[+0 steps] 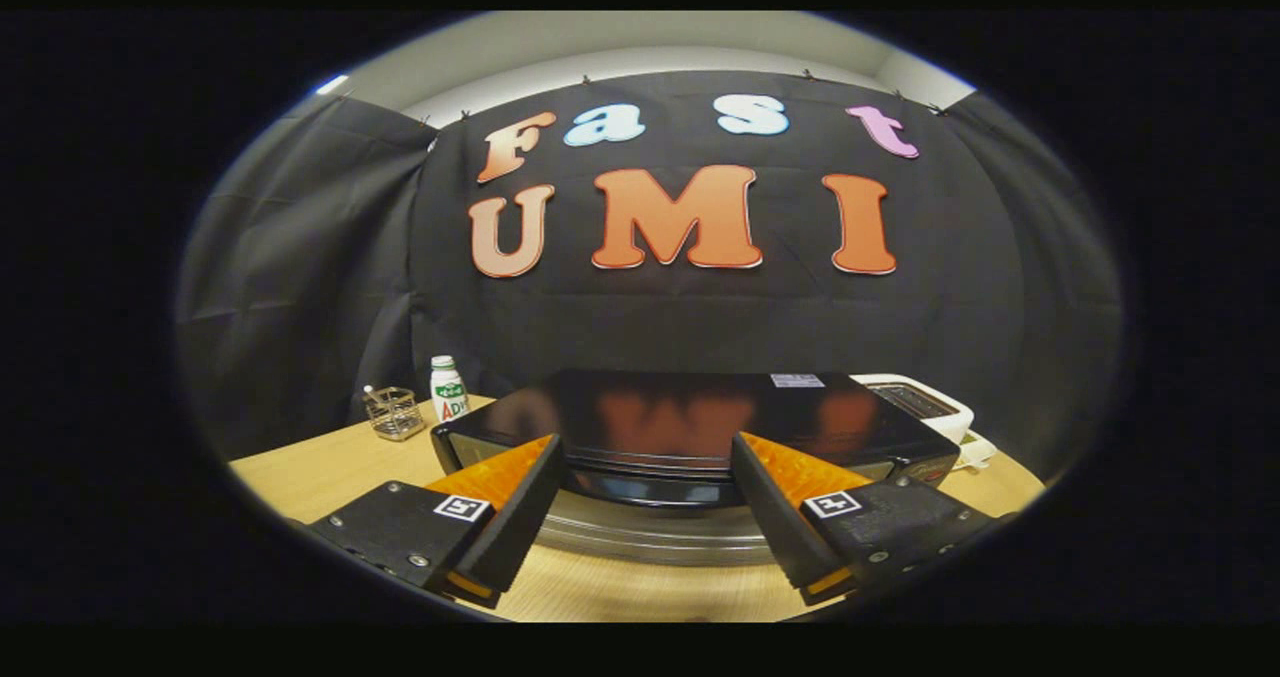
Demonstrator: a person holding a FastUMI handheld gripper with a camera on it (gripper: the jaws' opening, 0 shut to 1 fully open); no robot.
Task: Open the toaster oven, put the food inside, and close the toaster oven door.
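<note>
Toaster oven (690, 422) sits just ahead of the tool (645, 477), fingers spread wide.

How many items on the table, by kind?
Toaster oven: 1
White appliance behind it: 1
Bottle: 1
Wire basket: 1
Total: 4
Gripper open, fingers either side of the oven's front handle, not touching.

tool (645, 477), fingers (500, 517) spread apart, level
</note>
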